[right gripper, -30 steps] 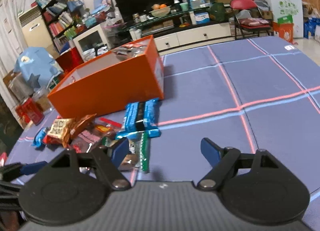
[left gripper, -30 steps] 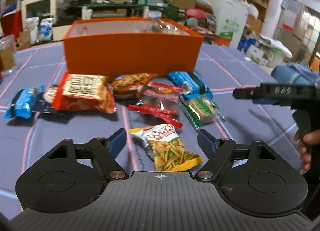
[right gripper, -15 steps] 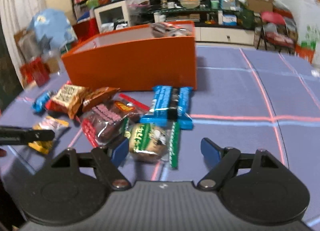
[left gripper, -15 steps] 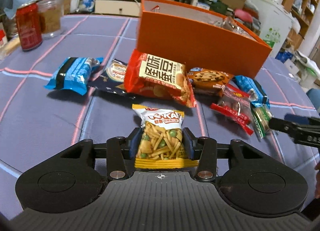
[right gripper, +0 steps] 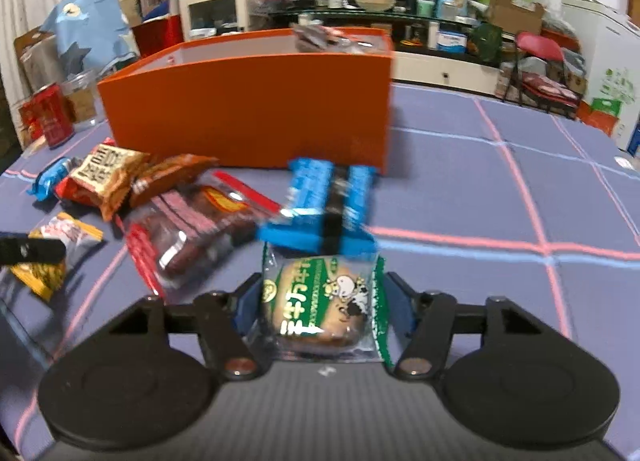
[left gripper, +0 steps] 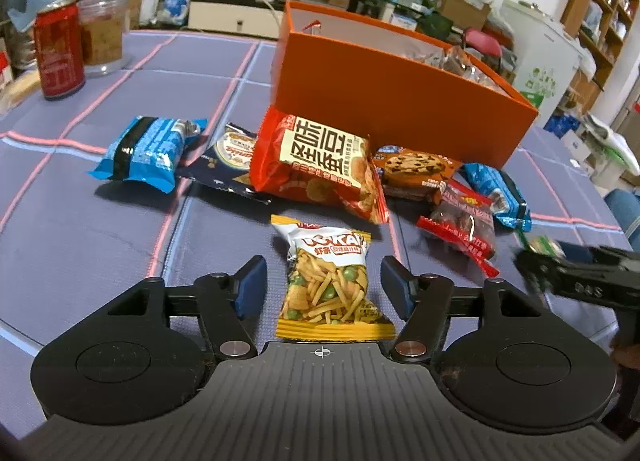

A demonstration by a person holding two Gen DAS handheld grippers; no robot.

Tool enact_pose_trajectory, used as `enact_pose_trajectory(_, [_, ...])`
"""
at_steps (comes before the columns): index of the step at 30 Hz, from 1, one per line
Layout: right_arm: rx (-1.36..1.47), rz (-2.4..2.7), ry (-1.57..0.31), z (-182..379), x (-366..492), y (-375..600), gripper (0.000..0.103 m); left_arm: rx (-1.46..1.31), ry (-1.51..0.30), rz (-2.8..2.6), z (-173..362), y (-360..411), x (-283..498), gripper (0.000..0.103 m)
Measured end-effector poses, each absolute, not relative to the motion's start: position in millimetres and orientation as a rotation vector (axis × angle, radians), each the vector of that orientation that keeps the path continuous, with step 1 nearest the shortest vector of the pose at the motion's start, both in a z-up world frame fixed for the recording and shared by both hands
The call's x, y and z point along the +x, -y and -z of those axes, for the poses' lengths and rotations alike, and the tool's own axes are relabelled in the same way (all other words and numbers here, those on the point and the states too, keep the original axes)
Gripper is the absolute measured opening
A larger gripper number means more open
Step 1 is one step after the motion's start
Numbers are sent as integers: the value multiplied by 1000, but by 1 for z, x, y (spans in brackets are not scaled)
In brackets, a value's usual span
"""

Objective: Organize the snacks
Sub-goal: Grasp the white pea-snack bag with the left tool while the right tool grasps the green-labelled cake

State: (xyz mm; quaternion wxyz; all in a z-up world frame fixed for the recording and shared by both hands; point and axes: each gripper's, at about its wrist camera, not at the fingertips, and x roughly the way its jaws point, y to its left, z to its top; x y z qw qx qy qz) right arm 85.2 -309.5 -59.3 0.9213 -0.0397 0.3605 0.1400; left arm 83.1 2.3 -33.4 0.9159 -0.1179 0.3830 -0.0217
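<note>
Left wrist view: the left gripper (left gripper: 323, 288) hangs low over the table (left gripper: 80, 229), its jaws spread and opening. The yellow pea-snack packet (left gripper: 330, 281) lies flat between them, with a clear gap to the blue pad on either side, so nothing is pinched. Just beyond the fingertips sits the red chip bag (left gripper: 320, 165), and behind that the orange box (left gripper: 400, 101), well ahead of the gripper. A blue wafer packet (left gripper: 148, 149) lies ahead to the left; the cookie packet (left gripper: 416, 171) and a red-edged clear packet (left gripper: 464, 221) lie ahead to the right. The right gripper (left gripper: 532, 265) shows at the far right edge.

In the right wrist view, the right gripper (right gripper: 322, 301) has its jaws closing around a green-and-white bun packet (right gripper: 324, 305); the pads sit against the wrapper's edges, though blur hides how firmly they press. A second blue wafer packet (right gripper: 324, 201) lies straight ahead, touching the bun packet's far end, with the orange box (right gripper: 248, 109) beyond it.
</note>
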Motion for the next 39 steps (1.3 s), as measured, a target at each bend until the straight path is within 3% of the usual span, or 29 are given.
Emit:
enact_pose_trajectory(6, [-90, -258, -741, 64, 72, 331, 83, -198, -767, 39, 31, 5, 81, 68])
enact_pose_trajectory(9, [-42, -269, -748, 62, 75, 334, 85, -174, -749, 15, 32, 9, 84, 74])
enact_pose_trajectory(11, [-21, -286, -752, 61, 77, 331, 85, -154, -747, 1, 35, 13, 88, 73])
enact_pose_trajectory(15, [-73, -292, -751, 63, 77, 320, 89, -133, -789, -2, 44, 17, 95, 59])
enact_pose_trajectory(24, [-102, -286, -750, 64, 75, 319, 91, -155, -795, -10, 45, 13, 93, 68])
enact_pose_trajectory(32, [-104, -288, -751, 64, 75, 320, 91, -128, -800, -7, 46, 17, 92, 71])
enact_pose_trajectory(36, [-106, -297, -737, 65, 71, 319, 86, -92, -793, -12, 48, 20, 92, 61])
enact_pose_trajectory(38, [-112, -322, -724, 63, 67, 318, 70, -12, -777, -34, 49, 27, 91, 26])
enact_pose_trajectory(39, [-118, -331, -719, 62, 65, 316, 68, -22, -773, -19, 48, 26, 91, 21])
